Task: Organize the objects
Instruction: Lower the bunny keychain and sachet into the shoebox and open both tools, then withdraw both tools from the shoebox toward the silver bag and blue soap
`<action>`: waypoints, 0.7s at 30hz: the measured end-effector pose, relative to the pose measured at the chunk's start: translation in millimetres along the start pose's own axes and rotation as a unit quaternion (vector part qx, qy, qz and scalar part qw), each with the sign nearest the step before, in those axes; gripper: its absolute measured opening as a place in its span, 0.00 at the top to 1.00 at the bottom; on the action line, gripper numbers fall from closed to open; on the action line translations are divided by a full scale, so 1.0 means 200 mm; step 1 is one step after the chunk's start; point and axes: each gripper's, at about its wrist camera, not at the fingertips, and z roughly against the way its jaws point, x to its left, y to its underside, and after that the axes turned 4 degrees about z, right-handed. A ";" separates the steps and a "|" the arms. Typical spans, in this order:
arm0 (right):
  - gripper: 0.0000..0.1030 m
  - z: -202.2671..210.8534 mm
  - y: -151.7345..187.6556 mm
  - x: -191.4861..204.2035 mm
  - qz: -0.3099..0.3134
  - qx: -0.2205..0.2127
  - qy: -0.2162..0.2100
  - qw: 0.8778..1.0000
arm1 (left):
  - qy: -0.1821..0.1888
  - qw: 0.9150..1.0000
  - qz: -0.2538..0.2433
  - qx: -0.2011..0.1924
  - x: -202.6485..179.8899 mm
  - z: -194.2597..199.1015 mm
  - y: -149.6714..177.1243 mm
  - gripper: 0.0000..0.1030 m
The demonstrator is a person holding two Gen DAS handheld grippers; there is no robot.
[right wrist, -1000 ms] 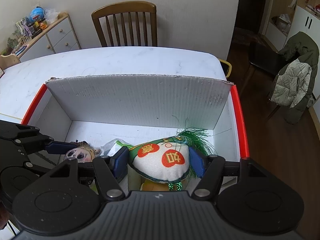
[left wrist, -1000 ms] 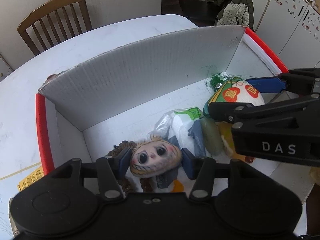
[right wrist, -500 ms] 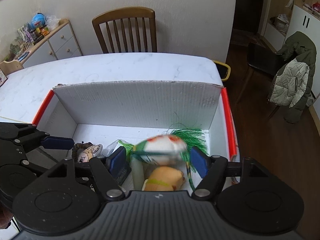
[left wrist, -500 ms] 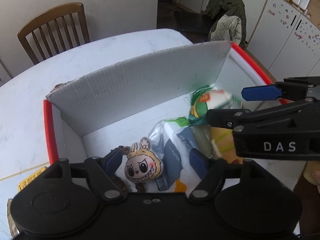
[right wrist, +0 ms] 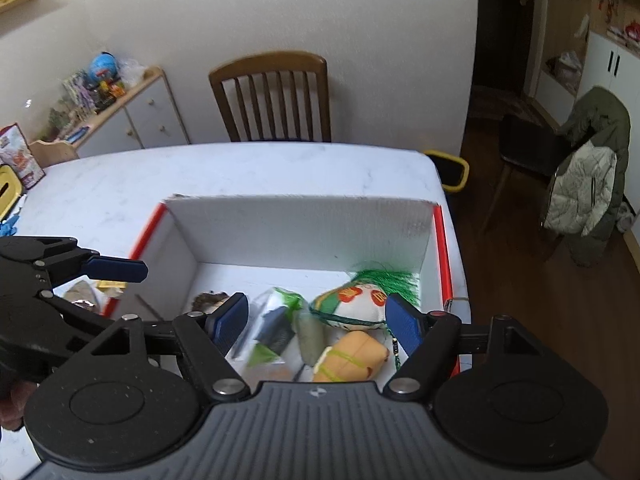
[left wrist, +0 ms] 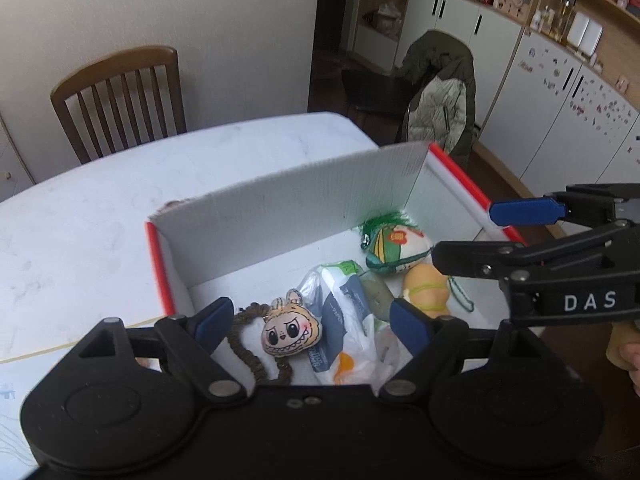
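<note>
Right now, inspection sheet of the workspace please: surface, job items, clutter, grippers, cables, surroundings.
Surface: white table, scuffed, bearing a white box with red edges.
Job's things: all lying in the box: cartoon-face plush charm on a brown braided cord; plastic bag of packets; white-green pouch with green tassel; orange-yellow plush.
Clutter: small packets and a yellow card on the table left of the box; coloured boxes at the far left edge.
Grippers: left hand-held gripper open, empty, above the box; right hand-held gripper open, empty, above the box.
Cables: nothing seen.
Surroundings: wooden chair, sideboard with toys, jacket on a chair, yellow bin.
</note>
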 end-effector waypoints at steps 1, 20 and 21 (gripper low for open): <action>0.26 0.02 0.00 0.01 0.000 -0.005 -0.003 1.000 | 0.002 1.000 0.000 -0.005 0.01 0.03 0.00 0.18; 0.20 0.36 0.01 0.36 -0.003 -0.075 -0.039 0.996 | 0.008 0.996 0.020 -0.091 0.31 0.56 0.16 0.11; 0.20 0.37 0.01 0.38 -0.002 -0.078 -0.040 0.996 | 0.005 0.995 0.021 -0.097 0.34 0.59 0.17 0.09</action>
